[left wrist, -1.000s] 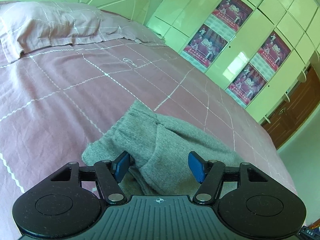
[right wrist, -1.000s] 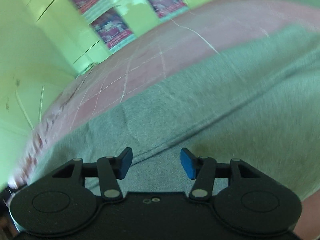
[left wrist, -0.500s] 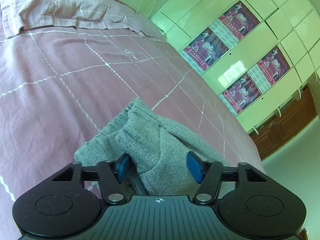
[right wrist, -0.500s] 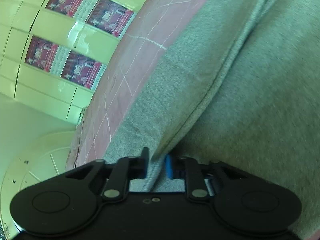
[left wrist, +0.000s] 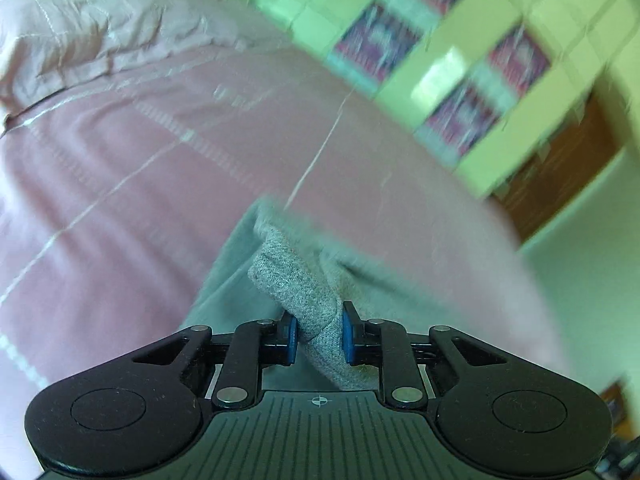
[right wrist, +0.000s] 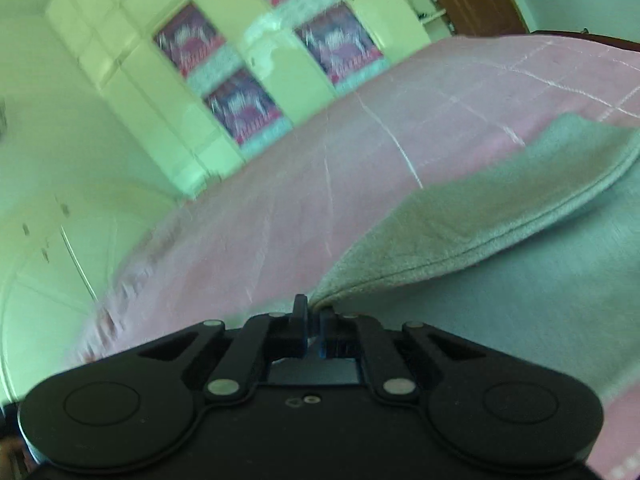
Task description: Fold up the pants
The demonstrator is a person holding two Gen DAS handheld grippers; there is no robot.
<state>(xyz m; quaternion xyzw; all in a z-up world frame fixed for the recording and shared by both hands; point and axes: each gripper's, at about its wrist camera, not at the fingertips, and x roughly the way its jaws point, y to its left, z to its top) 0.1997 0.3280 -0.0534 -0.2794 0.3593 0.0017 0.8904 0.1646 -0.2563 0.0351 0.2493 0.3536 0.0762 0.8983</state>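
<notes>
Grey knit pants lie on a pink bedspread. In the left wrist view a thick ribbed band of the pants runs up between the blue pads of my left gripper, whose jaws are closing and pinch the fabric. In the right wrist view my right gripper is shut on a seamed edge of the pants, which lifts off the bedspread and stretches away to the right. More grey cloth fills the lower right there.
A pink pillow lies at the head of the bed. Pale green wardrobe doors with red posters stand beyond the bed. A brown wooden door is at the right, past the bed's edge.
Both grippers went from open over the pants to closed on the fabric. The right one has lifted its seamed edge off the bed; the left one has gathered the ribbed band between its pads.
</notes>
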